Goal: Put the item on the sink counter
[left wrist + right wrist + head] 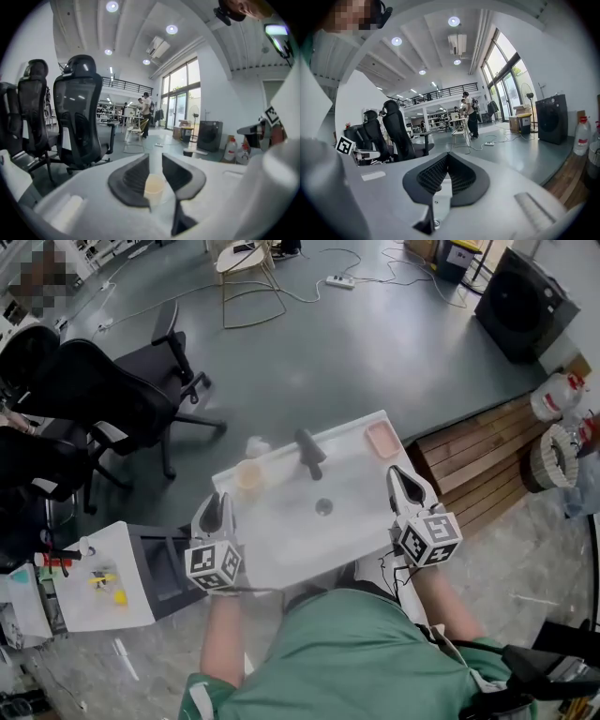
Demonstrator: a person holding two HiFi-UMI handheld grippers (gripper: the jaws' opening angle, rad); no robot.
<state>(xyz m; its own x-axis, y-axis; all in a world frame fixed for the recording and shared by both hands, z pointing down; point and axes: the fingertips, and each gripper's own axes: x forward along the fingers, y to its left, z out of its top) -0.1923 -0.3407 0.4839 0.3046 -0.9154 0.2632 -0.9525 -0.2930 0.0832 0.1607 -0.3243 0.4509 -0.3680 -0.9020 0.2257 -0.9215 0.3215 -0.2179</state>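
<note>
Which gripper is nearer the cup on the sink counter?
Left. The left gripper is just short of the cup, jaws apart and off it; the right gripper is across the basin, by the pink dish.

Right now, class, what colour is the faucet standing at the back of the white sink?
Black. The faucet shows best in the head view.

This is a big open lab hall, part office. Office chairs (103, 399) stand far left on a grey floor (375, 362) with a power strip (339, 281) lying on it. A washer (525, 301) stands far right, and a free-standing sink (281, 535) is near.
</note>
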